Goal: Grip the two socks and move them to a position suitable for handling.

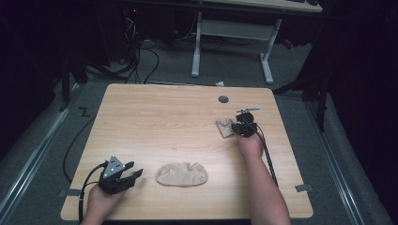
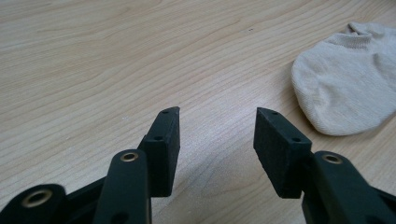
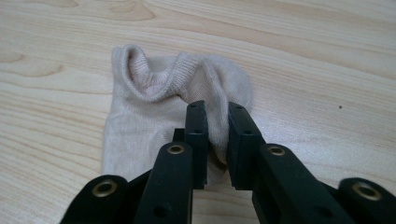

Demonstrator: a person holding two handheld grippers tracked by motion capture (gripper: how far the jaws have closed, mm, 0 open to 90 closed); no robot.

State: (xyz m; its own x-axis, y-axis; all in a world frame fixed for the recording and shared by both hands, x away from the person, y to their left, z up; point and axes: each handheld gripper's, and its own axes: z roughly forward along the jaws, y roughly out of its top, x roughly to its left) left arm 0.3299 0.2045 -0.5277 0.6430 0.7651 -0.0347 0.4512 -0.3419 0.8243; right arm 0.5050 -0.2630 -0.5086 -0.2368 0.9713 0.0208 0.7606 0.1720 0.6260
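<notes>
Count: two small beige knitted ankle socks, two black two-jaw hand-held grippers, one light wood-grain rectangular table [image 1: 155,117]. No containers on the table.

First beige sock [image 1: 182,174]: lies flat near the front edge of the table, roughly centre, rounded oval outline. In the left gripper view it sits at upper right [image 2: 348,84], ahead and to the side of the jaws, not touching them.

Second beige sock [image 1: 225,127]: right half of the table, towards the far side, well apart from the first. Right gripper view shows it [image 3: 149,112] flat on the wood with the ribbed cuff opening turned up at the far end.

Left gripper [image 2: 217,126]: jaws spread wide, nothing between them, bare wood in the gap. High view puts it [image 1: 133,173] at the front-left of the table, held in the person's left hand [image 1: 101,199], grey three-cornered plate on top, jaws pointing right at the first sock, near it but with a gap.

Right gripper [image 3: 217,121]: jaws closed on a pinched fold of the second sock's near edge, fabric bunched between the pads. In the high view it [image 1: 239,126] sits just at the sock's right side, right hand [image 1: 251,143] behind it, black cable trailing back along the forearm.

Other: round grey grommet hole [image 1: 223,99] near the table's far edge. White desk frame legs [image 1: 197,51] on the grey floor beyond.
</notes>
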